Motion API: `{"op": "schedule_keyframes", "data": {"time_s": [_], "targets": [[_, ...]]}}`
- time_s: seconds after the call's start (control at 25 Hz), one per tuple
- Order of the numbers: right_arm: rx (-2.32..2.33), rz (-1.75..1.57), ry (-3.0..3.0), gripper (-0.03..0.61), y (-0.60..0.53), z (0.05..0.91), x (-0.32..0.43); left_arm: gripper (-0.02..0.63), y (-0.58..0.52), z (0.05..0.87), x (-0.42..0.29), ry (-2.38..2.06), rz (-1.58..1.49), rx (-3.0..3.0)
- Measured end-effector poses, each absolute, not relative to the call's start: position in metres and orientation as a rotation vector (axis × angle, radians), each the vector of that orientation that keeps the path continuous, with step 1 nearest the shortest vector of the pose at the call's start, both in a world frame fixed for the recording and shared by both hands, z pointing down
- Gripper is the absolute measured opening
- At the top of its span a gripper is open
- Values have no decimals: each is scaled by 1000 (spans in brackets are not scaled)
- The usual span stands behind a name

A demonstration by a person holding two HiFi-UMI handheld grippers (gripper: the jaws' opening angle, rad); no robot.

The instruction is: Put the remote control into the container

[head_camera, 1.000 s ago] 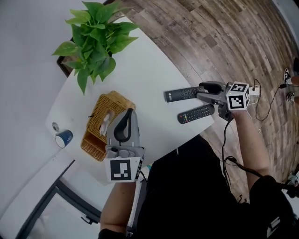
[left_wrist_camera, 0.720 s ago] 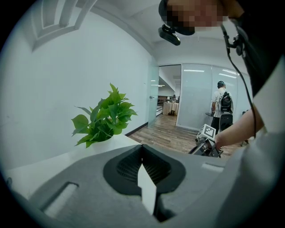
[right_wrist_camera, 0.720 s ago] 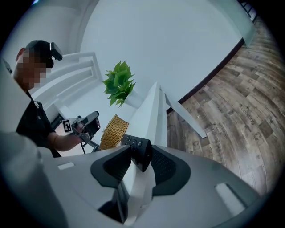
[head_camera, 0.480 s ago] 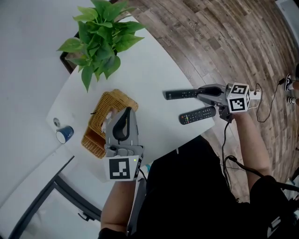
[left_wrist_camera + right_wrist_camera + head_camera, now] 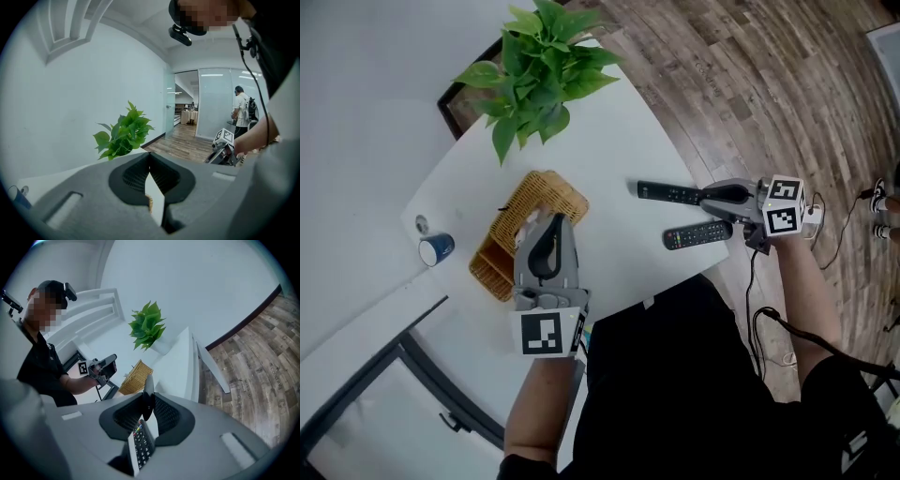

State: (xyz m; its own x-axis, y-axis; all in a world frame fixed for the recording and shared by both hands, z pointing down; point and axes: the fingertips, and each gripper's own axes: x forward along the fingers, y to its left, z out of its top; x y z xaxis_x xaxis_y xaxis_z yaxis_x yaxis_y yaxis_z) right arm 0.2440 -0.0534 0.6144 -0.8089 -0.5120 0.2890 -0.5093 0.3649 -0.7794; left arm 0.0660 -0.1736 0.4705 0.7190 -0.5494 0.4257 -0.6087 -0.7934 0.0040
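Observation:
My right gripper (image 5: pixel 705 195) is at the table's right edge, shut on the near end of a long black remote control (image 5: pixel 668 193), which it holds above the white table (image 5: pixel 609 150). Its jaws have just been closing on that remote, which shows edge-on between them in the right gripper view (image 5: pixel 148 386). A second black remote (image 5: pixel 697 234) lies flat on the table just below. The wicker basket (image 5: pixel 551 193) stands left of centre. My left gripper (image 5: pixel 550 221) hovers over the basket's near side with its jaws together and nothing in them.
A leafy green plant (image 5: pixel 546 66) stands at the table's far corner. A blue mug (image 5: pixel 437 249) is on the left, off the table. A cable trails from the right gripper over the wooden floor (image 5: pixel 750 84). Another person stands far off (image 5: pixel 242 108).
The right gripper's jaws closed on the upper remote and raised it off the table. The left gripper rose slightly over the basket.

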Motion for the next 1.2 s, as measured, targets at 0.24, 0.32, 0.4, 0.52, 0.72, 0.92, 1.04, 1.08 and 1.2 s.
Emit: {"op": "schedule_keyframes", "data": {"time_s": [0.24, 0.32, 0.4, 0.52, 0.72, 0.92, 1.04, 1.08, 1.2], "targets": [[-971, -1468, 2610, 71, -53, 585, 232, 2, -177, 452, 41, -1008, 560, 2774], [-974, -1449, 2632, 71, -54, 574, 225, 2, -178, 445, 31, -1021, 529, 2777], [-983, -1431, 2650, 71, -55, 564, 217, 2, -178, 437, 21, -1025, 503, 2788], [-1019, -1402, 2654, 71, -57, 550, 206, 2, -176, 427, 2, -1036, 467, 2797], [-1039, -1338, 2682, 71, -65, 528, 179, 2, -174, 419, -30, -1068, 443, 2797], [-1051, -1285, 2702, 71, -69, 507, 160, 2, -175, 401, -55, -1108, 406, 2812], [-1049, -1249, 2722, 71, -73, 494, 150, 2, -177, 389, -68, -1142, 377, 2818], [-1049, -1235, 2730, 71, -75, 490, 147, 2, -177, 385, -72, -1151, 367, 2820], [-1047, -1200, 2751, 71, -79, 477, 138, 2, -176, 374, -84, -1180, 341, 2820]]}}
